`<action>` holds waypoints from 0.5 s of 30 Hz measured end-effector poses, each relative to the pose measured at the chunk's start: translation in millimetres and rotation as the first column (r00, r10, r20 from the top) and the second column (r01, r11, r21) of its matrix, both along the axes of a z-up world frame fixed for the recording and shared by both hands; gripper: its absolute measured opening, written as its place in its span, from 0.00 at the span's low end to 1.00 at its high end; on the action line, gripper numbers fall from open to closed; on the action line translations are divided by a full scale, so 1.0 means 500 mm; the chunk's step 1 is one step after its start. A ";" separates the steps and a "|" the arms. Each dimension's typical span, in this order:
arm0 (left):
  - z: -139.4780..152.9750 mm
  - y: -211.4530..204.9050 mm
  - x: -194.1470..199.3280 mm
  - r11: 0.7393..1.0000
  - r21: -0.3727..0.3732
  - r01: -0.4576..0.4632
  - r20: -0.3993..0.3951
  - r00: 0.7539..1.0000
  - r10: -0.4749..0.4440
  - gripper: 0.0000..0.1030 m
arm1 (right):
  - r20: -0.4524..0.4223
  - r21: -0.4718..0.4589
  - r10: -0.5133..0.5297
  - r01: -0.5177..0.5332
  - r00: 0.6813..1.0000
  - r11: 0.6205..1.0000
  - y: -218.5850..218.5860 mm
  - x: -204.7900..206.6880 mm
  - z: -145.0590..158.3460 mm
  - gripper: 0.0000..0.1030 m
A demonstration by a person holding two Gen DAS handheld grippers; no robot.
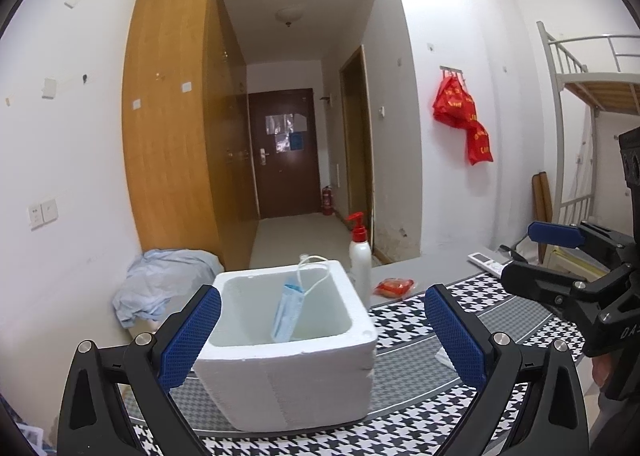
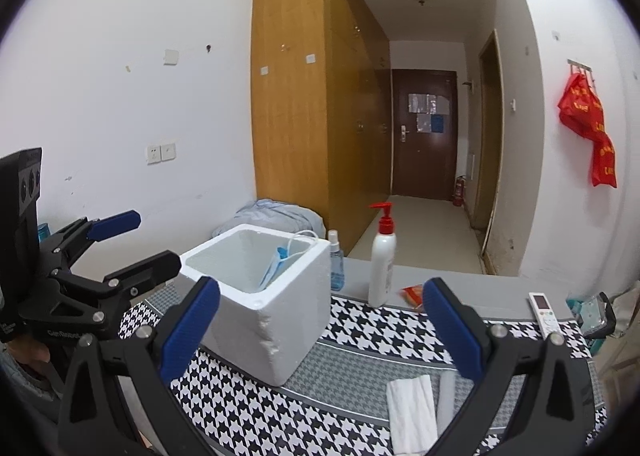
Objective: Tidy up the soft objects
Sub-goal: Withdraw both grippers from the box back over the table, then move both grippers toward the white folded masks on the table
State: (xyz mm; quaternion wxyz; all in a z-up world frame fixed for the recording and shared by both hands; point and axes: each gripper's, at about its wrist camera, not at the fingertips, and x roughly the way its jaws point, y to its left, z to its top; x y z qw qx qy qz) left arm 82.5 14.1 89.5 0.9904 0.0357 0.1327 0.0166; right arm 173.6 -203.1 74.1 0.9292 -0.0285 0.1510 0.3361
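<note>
From left to right: the left gripper is hovering with its blue-padded fingers released and empty, flanking the white polystyrene foam box standing on the houndstooth-patterned counter. Inside the box, a pale blue pleated face mask is leaning against the far wall, one ear loop draping over the rim. Further right, the right gripper is likewise spread wide, holding nothing, above a folded white cloth lying flat on the counter. The cloth is probably light and limp, so pinching a folded edge appears best.
</note>
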 end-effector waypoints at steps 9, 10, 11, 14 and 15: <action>-0.006 -0.027 0.004 0.999 -0.008 0.042 -0.004 0.999 -0.042 0.99 | -0.002 0.004 -0.046 0.046 0.999 0.999 -0.039 -0.001 -0.009 1.00; -0.007 -0.030 0.004 0.999 -0.009 0.047 -0.004 0.999 -0.047 0.99 | -0.002 0.003 -0.051 0.051 0.999 0.999 -0.042 -0.002 -0.010 1.00; -0.009 -0.034 0.005 0.999 -0.007 0.051 -0.006 0.999 -0.051 0.99 | -0.003 0.005 -0.056 0.056 0.998 0.998 -0.046 -0.001 -0.011 1.00; -0.012 -0.043 0.005 0.998 -0.007 0.063 -0.007 0.998 -0.063 0.99 | -0.005 0.012 -0.069 0.069 0.998 0.998 -0.056 -0.002 -0.013 1.00; -0.012 -0.046 0.005 0.997 -0.010 0.070 -0.005 0.998 -0.070 0.99 | -0.005 0.013 -0.072 0.072 0.997 0.997 -0.059 -0.002 -0.013 1.00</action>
